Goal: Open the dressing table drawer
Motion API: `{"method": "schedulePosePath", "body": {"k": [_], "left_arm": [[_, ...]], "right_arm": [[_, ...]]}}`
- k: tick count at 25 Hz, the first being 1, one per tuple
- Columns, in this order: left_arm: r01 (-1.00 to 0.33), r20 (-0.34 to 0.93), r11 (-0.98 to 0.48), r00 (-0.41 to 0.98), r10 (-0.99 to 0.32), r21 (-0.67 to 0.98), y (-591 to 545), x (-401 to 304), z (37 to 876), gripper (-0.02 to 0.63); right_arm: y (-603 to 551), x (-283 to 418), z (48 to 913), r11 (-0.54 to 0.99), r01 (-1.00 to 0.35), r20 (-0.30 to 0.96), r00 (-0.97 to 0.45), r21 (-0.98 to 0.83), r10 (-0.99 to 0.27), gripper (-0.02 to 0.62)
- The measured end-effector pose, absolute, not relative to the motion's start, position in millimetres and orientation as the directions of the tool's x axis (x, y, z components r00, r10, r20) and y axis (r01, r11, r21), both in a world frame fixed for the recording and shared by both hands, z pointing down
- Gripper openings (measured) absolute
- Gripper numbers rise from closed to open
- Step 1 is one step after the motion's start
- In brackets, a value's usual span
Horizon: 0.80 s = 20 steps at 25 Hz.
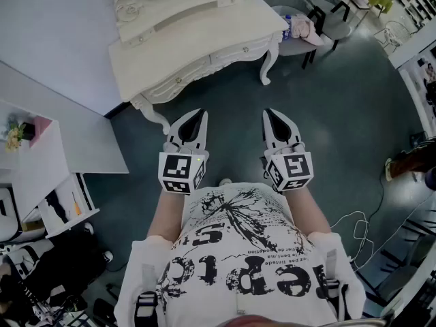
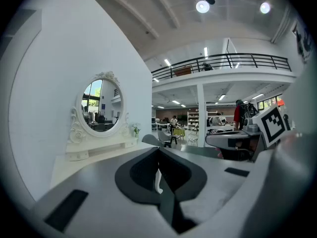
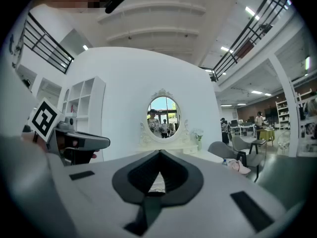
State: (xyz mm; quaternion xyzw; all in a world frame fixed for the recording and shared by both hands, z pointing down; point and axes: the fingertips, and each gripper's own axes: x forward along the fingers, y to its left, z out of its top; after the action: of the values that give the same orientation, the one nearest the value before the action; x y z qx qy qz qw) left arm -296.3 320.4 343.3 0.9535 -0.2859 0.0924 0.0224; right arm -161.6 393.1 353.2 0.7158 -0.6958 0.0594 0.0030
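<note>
Two grippers are held side by side at waist level, both aimed at the dressing table (image 1: 197, 43), which stands well apart from them across bare teal floor (image 1: 327, 114).

L gripper (image 1: 201, 112): jaws closed tip to tip, nothing between them. Its own view shows the black pads meeting at a point (image 2: 158, 150), w/ only a thin pale sliver of background in the slit.

R gripper (image 1: 268, 112): same, jaws fully together & empty, pads meeting in its own view (image 3: 159, 152).

Marker cubes sit at the rear of each tool, L (image 1: 180, 174) & R (image 1: 291, 170).

Table is cream w/ curved legs & an oval mirror (image 3: 163, 114) in a carved frame. It's backed against a white wall. The drawer (image 1: 235, 50) runs along the front under the top, small knobs on it, front flush w/ the frame, i.e. not pulled out.

Other bits:
- grey chair (image 1: 300, 12) just right of the table, pink cloth on the seat
- white shelf unit (image 1: 41, 176) at far left
- loose cable (image 1: 354, 230) on the floor at right
</note>
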Motion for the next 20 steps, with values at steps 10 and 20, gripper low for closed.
{"method": "schedulePosePath", "body": {"k": [10,20], "left_arm": [[-0.535,0.189,-0.845,0.829,-0.526,-0.002,311.0,-296.7,343.8,0.018],[-0.534,0.232,-0.845,0.826,-0.514,0.030,290.1,-314.5,365.2,0.019]], "right_arm": [[384.6,-164.2,354.0,-0.040,-0.997,0.104,0.033,-0.066,-0.994,0.018],[358.4,-176.0,378.3,-0.072,-0.992,0.168,0.055,-0.100,-0.984,0.017]]}}
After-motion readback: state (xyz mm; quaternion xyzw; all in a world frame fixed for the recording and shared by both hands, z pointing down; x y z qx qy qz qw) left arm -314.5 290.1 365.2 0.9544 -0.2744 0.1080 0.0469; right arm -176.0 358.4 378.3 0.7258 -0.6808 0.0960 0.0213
